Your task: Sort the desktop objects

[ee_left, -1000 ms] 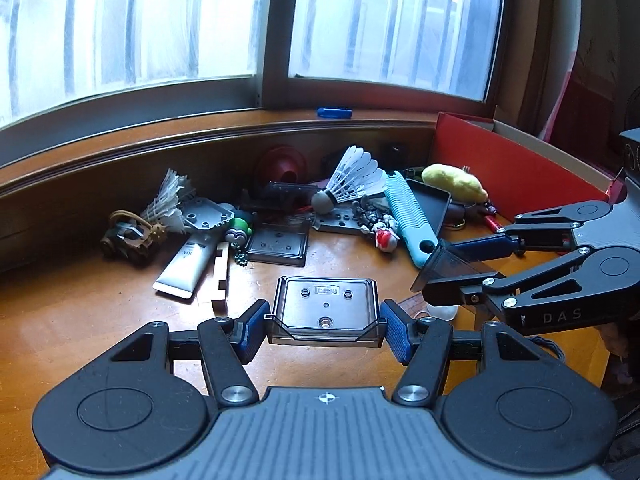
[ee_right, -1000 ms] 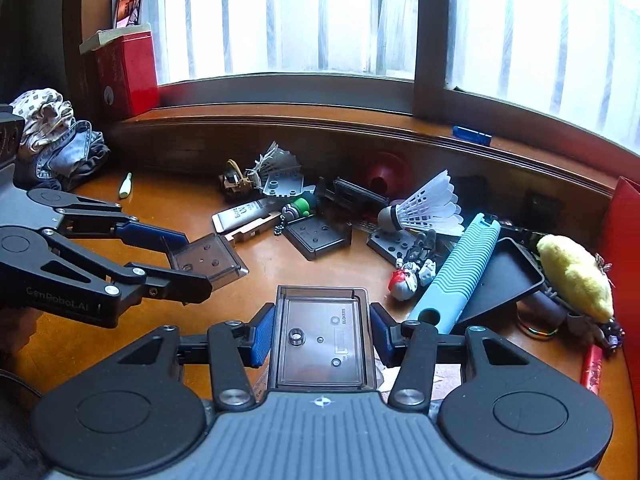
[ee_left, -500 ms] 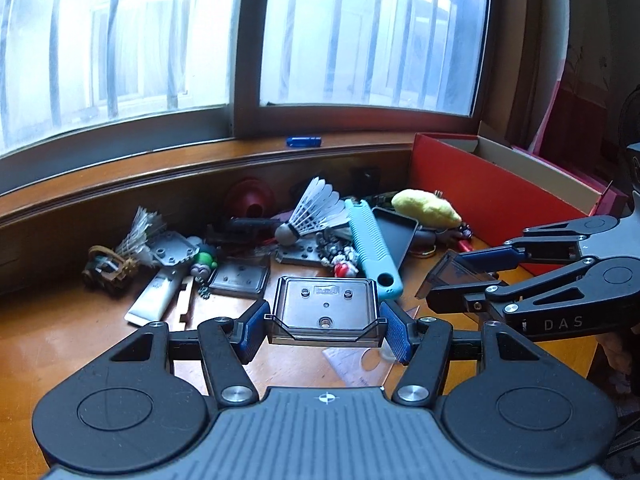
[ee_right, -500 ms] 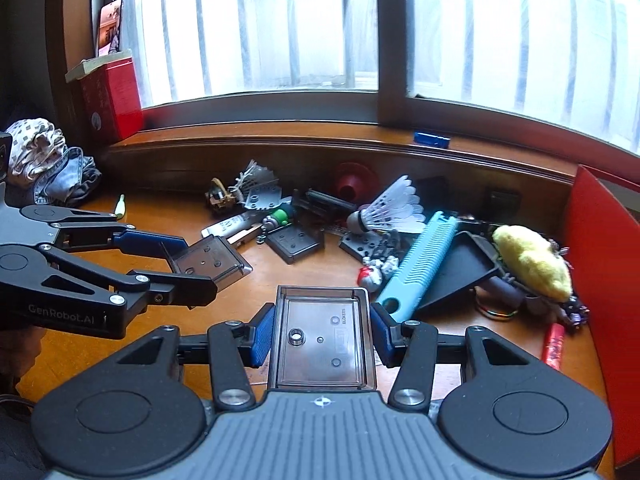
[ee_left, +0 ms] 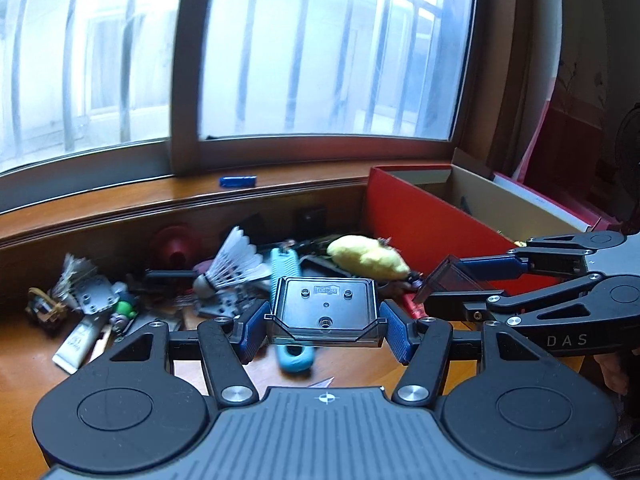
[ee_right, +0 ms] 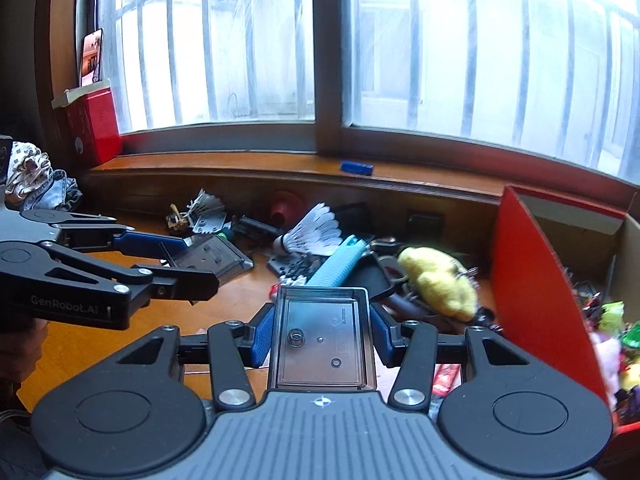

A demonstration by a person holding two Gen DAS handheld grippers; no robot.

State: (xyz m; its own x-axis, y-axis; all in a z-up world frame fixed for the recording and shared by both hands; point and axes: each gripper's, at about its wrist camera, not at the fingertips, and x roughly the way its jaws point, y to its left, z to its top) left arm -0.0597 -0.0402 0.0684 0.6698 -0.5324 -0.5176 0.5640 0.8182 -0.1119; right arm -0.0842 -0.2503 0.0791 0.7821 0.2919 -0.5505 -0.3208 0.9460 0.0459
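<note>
My left claw (ee_left: 325, 330) pinches a smoky clear case (ee_left: 325, 307) at frame centre, pads on both its sides. My right claw (ee_right: 320, 338) clamps a second clear case (ee_right: 322, 340) likewise. Both tilt downward above the clutter. Two shuttlecocks (ee_left: 232, 266), one blue brush (ee_left: 285, 270), one red box (ee_left: 424, 220) at right.

window (ee_right: 328, 52): barred panes with a wooden frame, bright daylight behind | windowsill (ee_right: 280, 162): brown wood, a small blue object (ee_right: 356, 167) lying flat on it | left end of sill: red box (ee_right: 94, 122) upright (a card or phone stands on top) | bundled cloth (ee_right: 36, 180): patterned fabric and denim, at the desk's far left
</note>
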